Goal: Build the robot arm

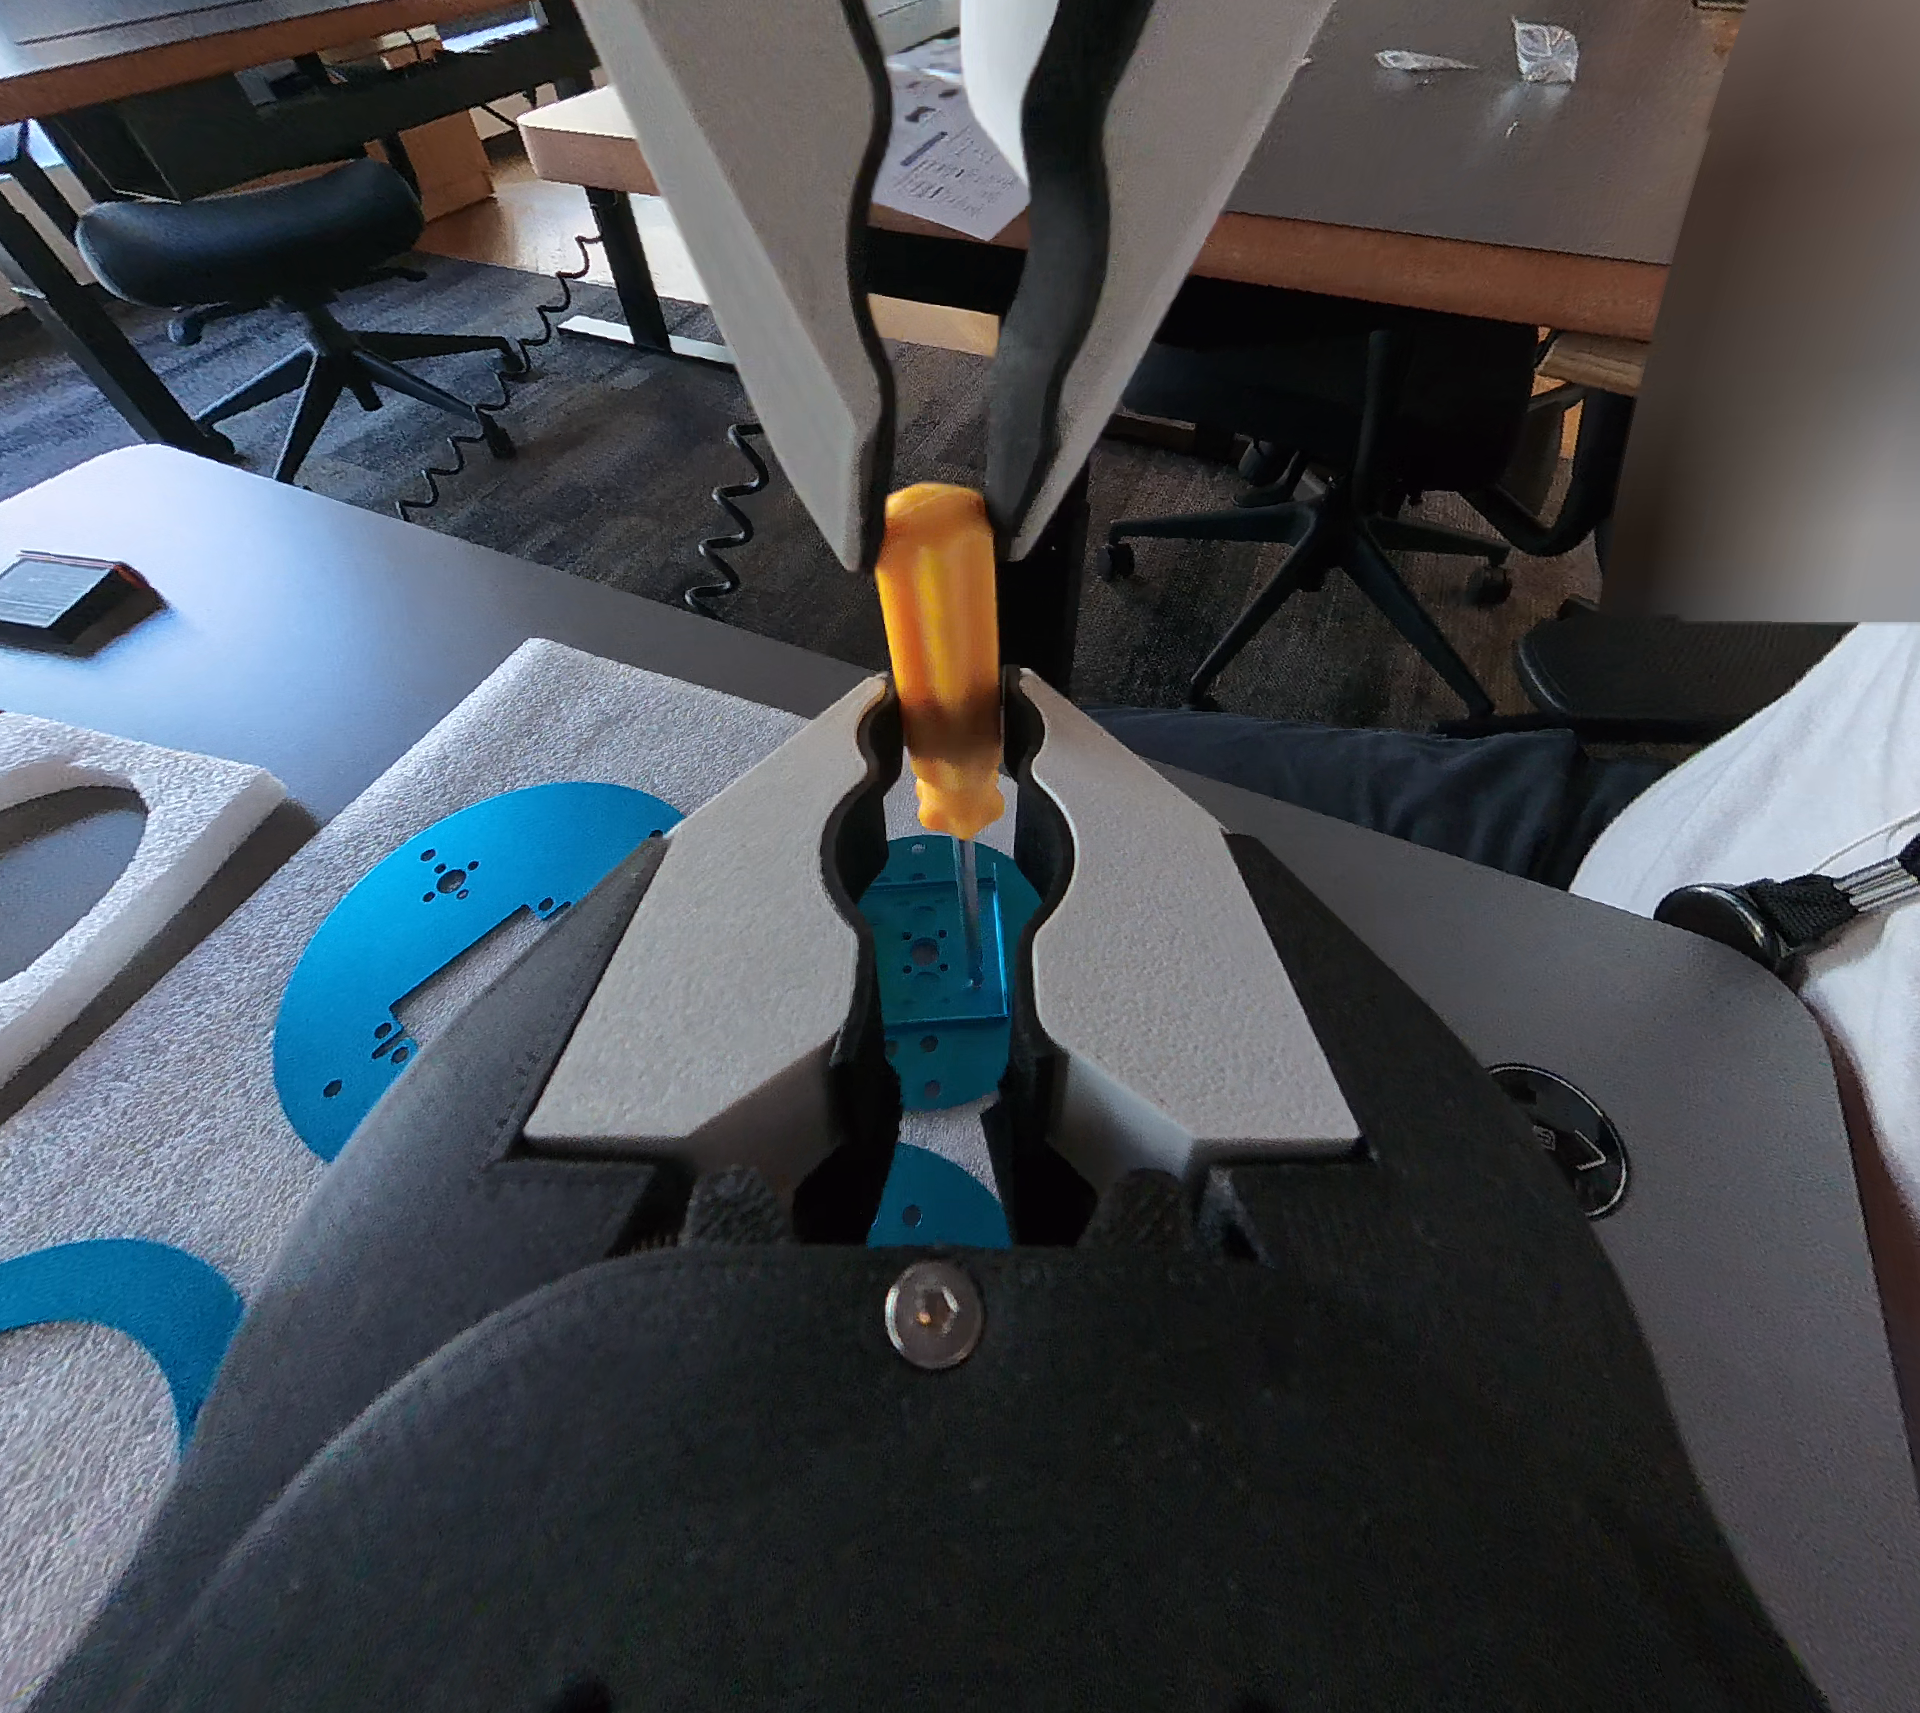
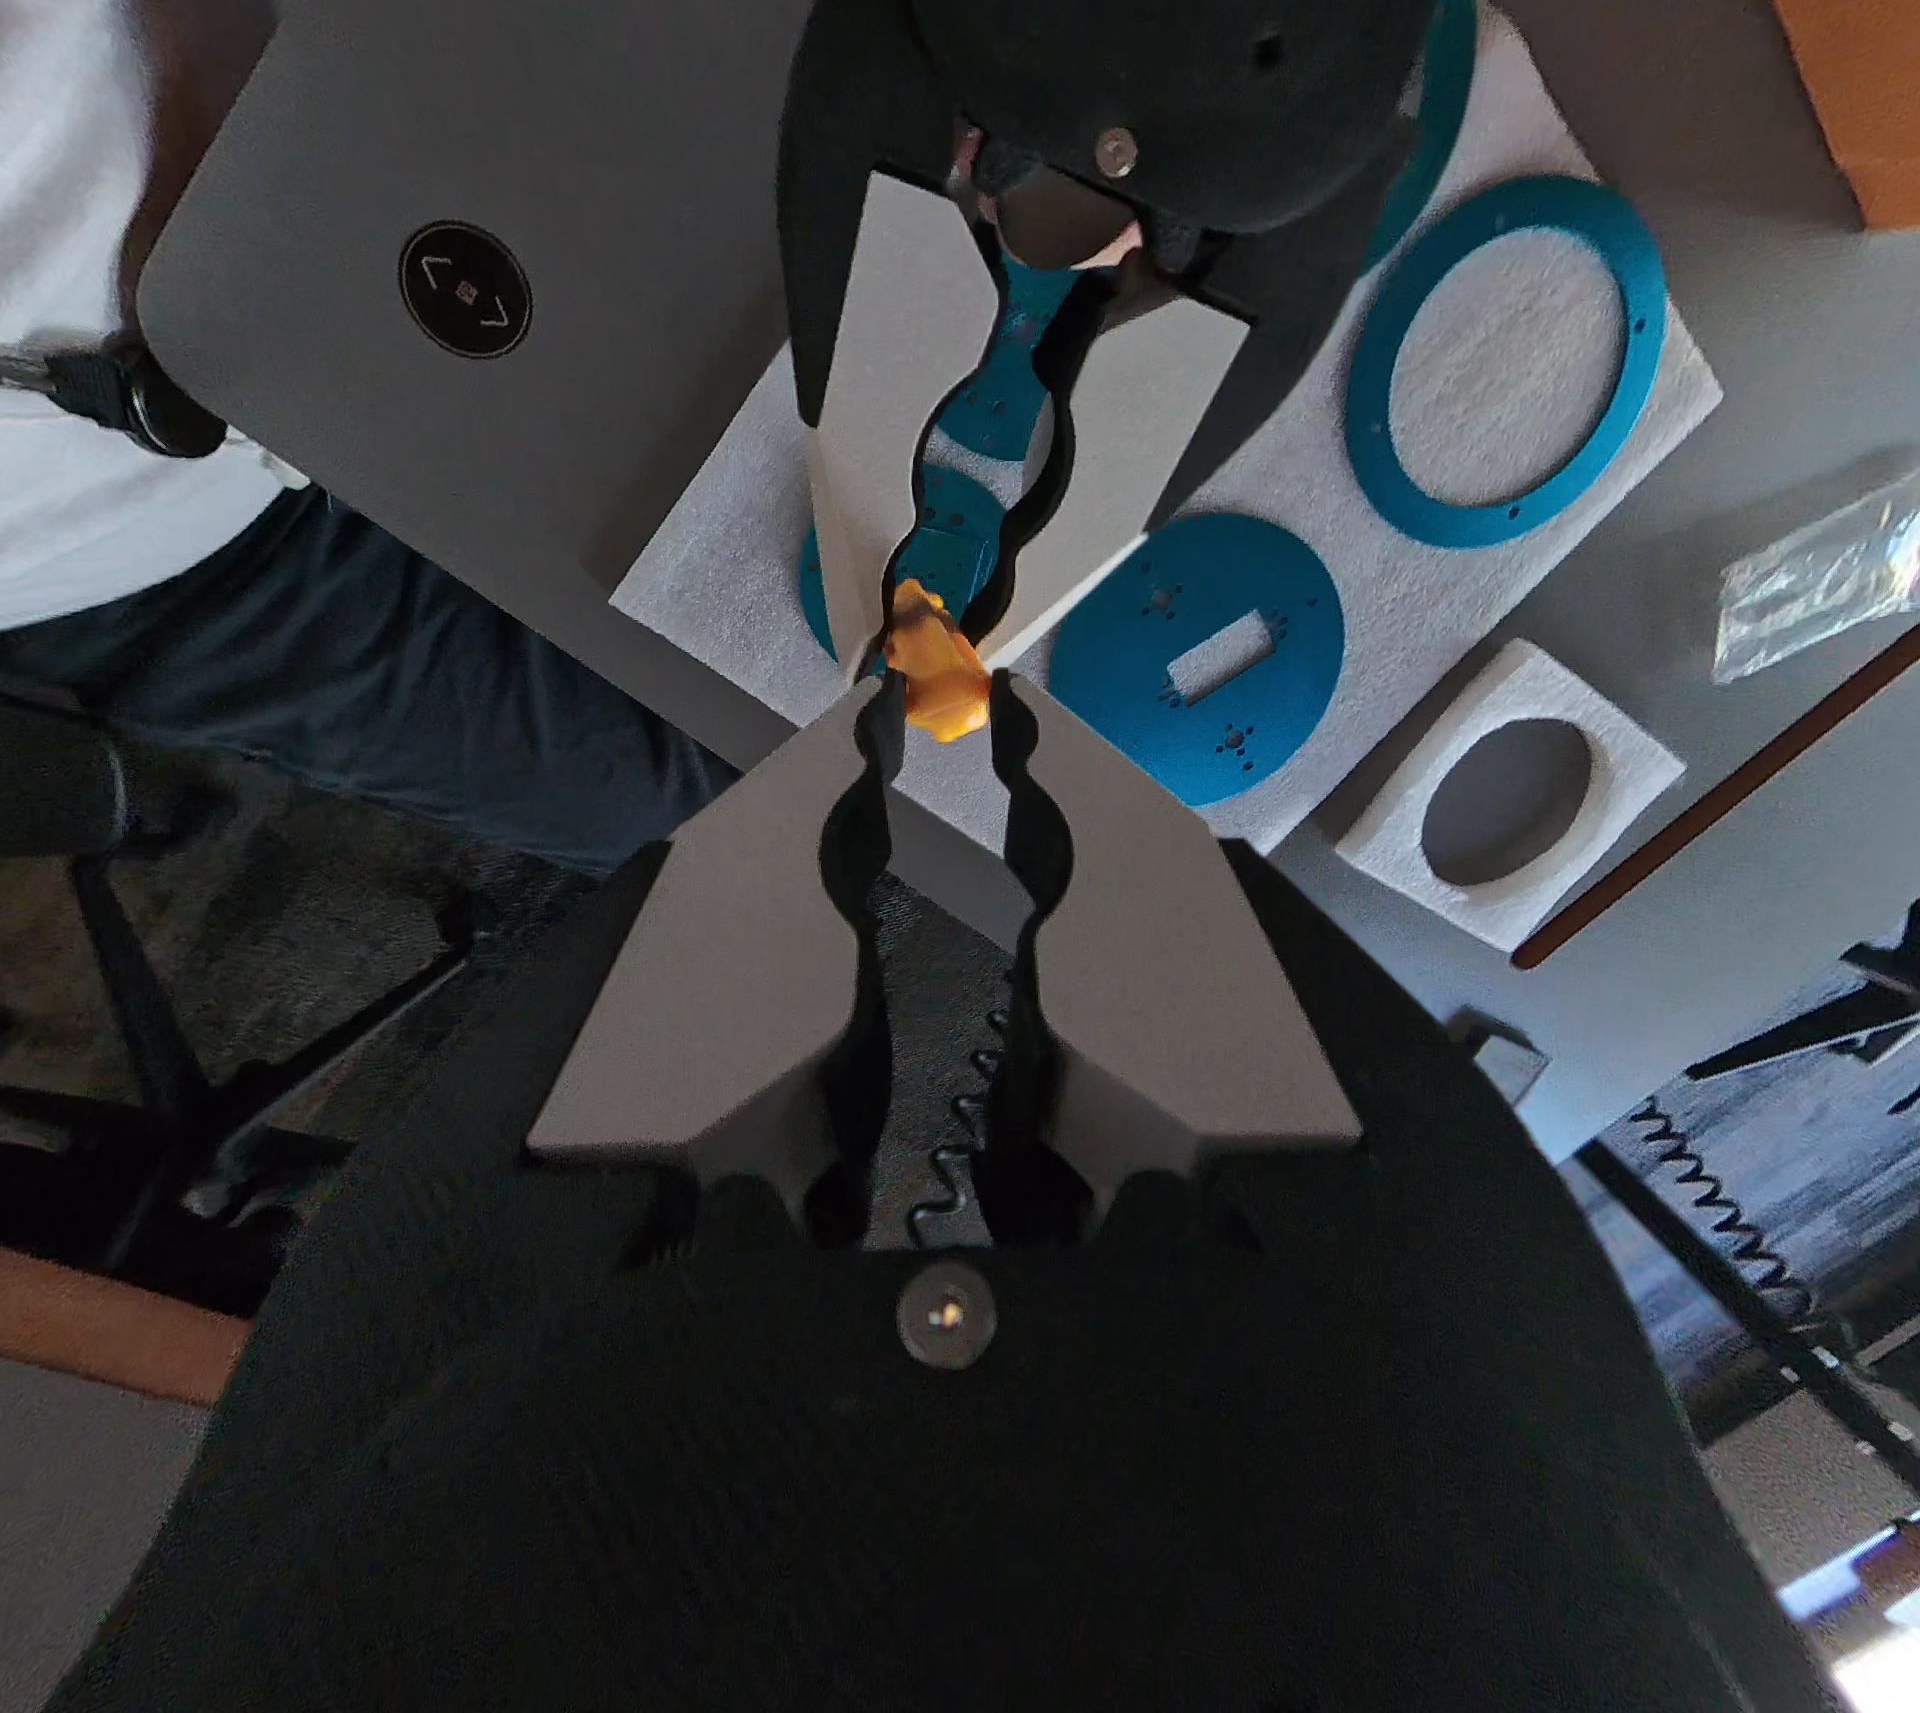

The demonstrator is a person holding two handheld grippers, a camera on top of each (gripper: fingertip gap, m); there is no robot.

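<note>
A screwdriver with a yellow handle [image 1: 940,624] stands upright, its thin shaft reaching down to a blue metal bracket [image 1: 940,946] on a blue disc [image 1: 935,1081]. My left gripper [image 1: 953,689] is shut on the lower part of the handle. My right gripper [image 1: 935,557] comes down from above and is shut on the handle's top end. In the right wrist view my right gripper [image 2: 935,692] holds the yellow handle [image 2: 940,676] tip to tip with the left gripper [image 2: 920,640]. The shaft tip is hidden there.
A white foam sheet [image 2: 1299,458] on the grey table [image 1: 416,603] carries a blue slotted disc [image 2: 1195,655] and a blue ring [image 2: 1507,359]. A foam block with an oval hole [image 2: 1507,790] and a plastic bag [image 2: 1818,583] lie beyond. A person in a white shirt [image 1: 1766,790] sits at the table's edge. Tip to tip, the grippers are about 5 centimetres apart.
</note>
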